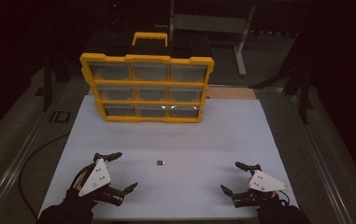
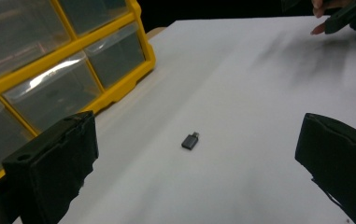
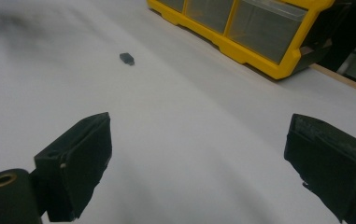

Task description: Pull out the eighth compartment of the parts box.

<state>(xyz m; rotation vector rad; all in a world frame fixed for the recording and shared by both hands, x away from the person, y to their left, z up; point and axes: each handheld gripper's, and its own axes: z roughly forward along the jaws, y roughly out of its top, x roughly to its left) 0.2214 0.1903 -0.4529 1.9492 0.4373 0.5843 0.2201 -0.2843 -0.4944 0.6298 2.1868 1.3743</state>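
Near the table's middle the small dark adapter (image 1: 160,162) lies untouched, left gripper (image 1: 122,171) and right gripper (image 1: 234,177) both jaws apart, pickup not begun.

The room is very dark. A white table top (image 1: 241,135) catches most of the light and looks bright. At its far edge a strip of brown wood (image 1: 229,92) shows. The floor (image 1: 269,60) behind is grey and dim. A grey metal stand (image 1: 243,42) with a shelf sits on it at the back. Dark legs (image 1: 302,93) stand at the right side. A black cable (image 1: 35,154) curves on the floor at the left.
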